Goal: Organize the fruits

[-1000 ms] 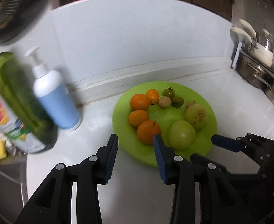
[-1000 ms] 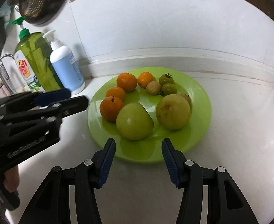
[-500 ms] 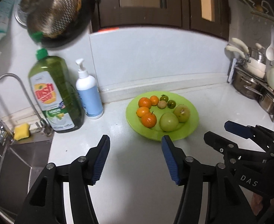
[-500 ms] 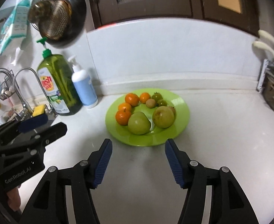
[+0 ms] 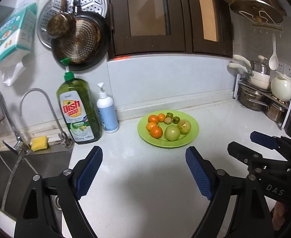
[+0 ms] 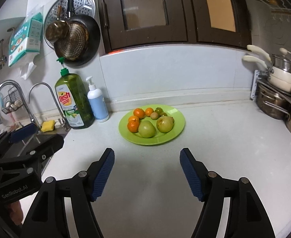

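green plate (image 5: pixel 193 132), fruit sorted by kind, on white counter (image 5: pixel 145 188); left gripper (image 5: pixel 144 163) and right gripper (image 6: pixel 147 161) released, jaws just widened, nothing between.

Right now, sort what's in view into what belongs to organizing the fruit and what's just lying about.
Belongs to the job:
- green plate
- four oranges
- two large green fruits
- small green tomatoes
- small tan fruit

Just lying about:
- dish soap bottle
- white pump bottle
- yellow sponge
- faucet
- pots on the rack
- hanging pans
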A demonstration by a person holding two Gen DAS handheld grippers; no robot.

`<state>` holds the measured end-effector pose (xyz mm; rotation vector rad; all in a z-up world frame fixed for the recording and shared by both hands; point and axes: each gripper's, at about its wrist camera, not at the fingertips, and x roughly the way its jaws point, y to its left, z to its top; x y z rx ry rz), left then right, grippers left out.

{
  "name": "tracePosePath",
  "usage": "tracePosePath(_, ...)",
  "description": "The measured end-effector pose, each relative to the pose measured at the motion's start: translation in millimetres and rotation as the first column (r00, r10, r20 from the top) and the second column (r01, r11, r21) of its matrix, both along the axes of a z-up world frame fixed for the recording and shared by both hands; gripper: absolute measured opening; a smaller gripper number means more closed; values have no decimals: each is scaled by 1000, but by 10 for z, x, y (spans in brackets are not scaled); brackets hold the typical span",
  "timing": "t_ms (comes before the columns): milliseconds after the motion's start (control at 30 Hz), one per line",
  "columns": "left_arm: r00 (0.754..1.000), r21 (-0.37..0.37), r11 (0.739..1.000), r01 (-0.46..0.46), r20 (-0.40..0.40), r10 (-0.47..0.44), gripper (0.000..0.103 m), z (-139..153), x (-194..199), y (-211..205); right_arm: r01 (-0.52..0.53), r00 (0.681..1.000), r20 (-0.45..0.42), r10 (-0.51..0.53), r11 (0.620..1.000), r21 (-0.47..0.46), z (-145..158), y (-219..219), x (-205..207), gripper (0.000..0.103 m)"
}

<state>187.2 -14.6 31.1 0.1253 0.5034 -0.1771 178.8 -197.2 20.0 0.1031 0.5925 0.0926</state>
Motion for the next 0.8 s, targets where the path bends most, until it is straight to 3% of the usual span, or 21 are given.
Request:
tracePosePath(400,993,-32,994,-104,47,106,102,93,-792,-161,-21,999,49,24,998,-62,238,-262,-673,79)
tracePosePath(800,988,-30,990,-137,68,139,103,165,-1554,-313,-28,998,47,31,998,-56,308,-478,-1399,85)
